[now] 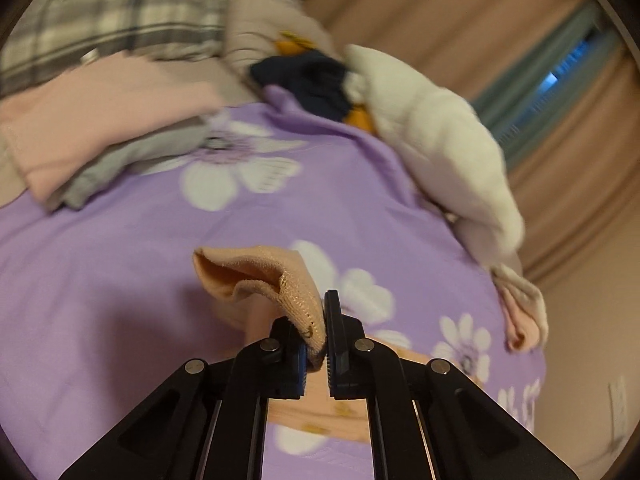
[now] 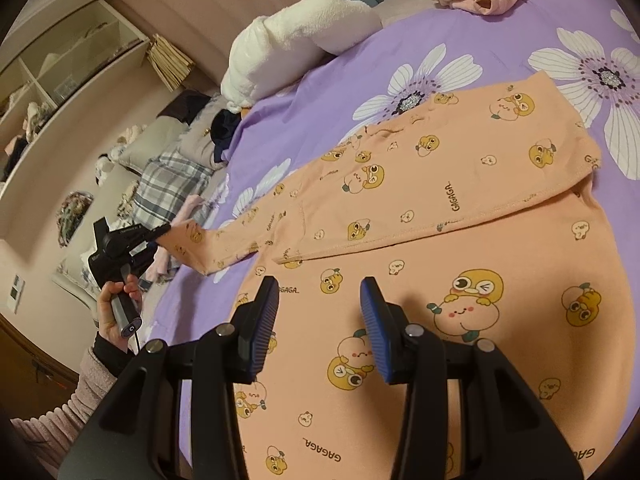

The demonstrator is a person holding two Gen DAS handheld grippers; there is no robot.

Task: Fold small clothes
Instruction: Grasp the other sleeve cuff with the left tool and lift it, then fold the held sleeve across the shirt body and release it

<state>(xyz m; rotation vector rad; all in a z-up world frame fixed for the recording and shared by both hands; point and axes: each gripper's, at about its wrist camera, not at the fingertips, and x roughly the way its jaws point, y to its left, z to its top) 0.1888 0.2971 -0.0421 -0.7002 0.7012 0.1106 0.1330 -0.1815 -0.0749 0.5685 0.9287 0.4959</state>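
The left gripper (image 1: 316,344) is pinching the sleeve cuff (image 1: 276,280) of the peach cartoon-print top (image 2: 460,240) lying across the purple floral bedsheet (image 1: 120,280), while the right gripper (image 2: 320,308) is hovering spread open above its body, a white fleece garment (image 1: 440,140) bunching near the sheet's far edge.

Warm, dim indoor light fills both views. Beyond the left claw (image 1: 316,336) everything smears with motion blur, and a soft shadow lies left of it. Ahead of the right claw (image 2: 320,320) the scene is sharp. Fisheye bending and black vignette ring all edges.
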